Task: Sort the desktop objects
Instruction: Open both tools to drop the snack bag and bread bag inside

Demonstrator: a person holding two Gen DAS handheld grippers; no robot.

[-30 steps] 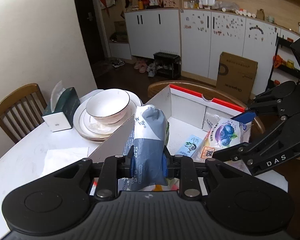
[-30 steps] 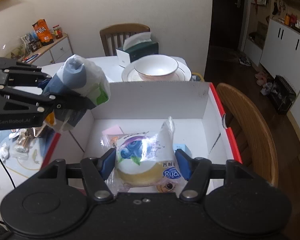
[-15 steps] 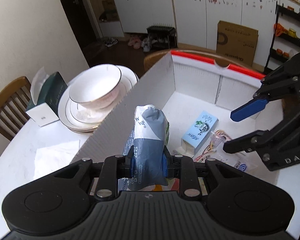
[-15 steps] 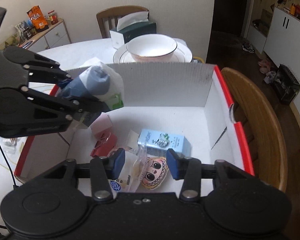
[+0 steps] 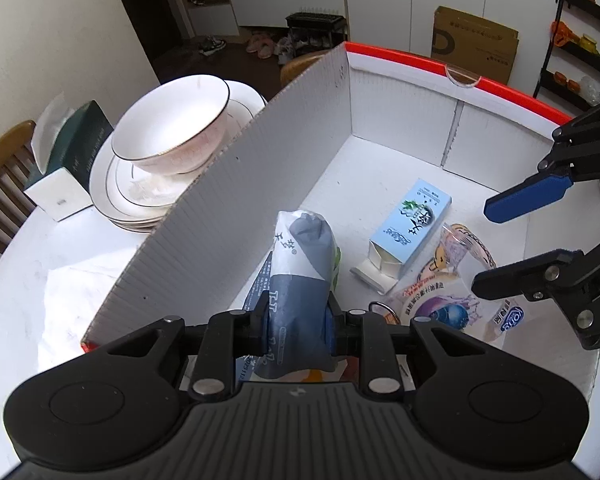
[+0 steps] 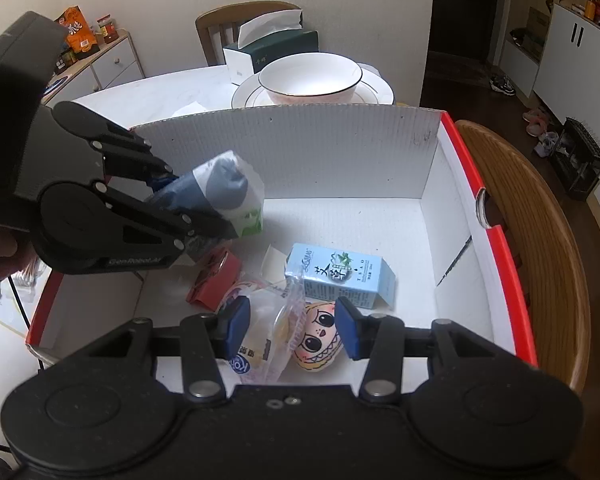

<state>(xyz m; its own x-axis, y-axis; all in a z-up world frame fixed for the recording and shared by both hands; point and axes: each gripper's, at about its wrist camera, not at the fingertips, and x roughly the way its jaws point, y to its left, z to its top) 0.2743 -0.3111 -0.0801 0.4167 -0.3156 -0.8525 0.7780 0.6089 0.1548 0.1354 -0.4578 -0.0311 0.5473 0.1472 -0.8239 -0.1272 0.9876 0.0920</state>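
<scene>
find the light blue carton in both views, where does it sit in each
Left wrist: the carton lies on the box floor, right of centre, beyond the left gripper.
Right wrist: the carton lies at centre, just beyond the right gripper.
Shared landmark: the bowl behind the box wall.

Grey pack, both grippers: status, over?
Left gripper shut on grey pack, held over the box. Right gripper open above snack bag. Blue carton below, nothing blocking.
</scene>
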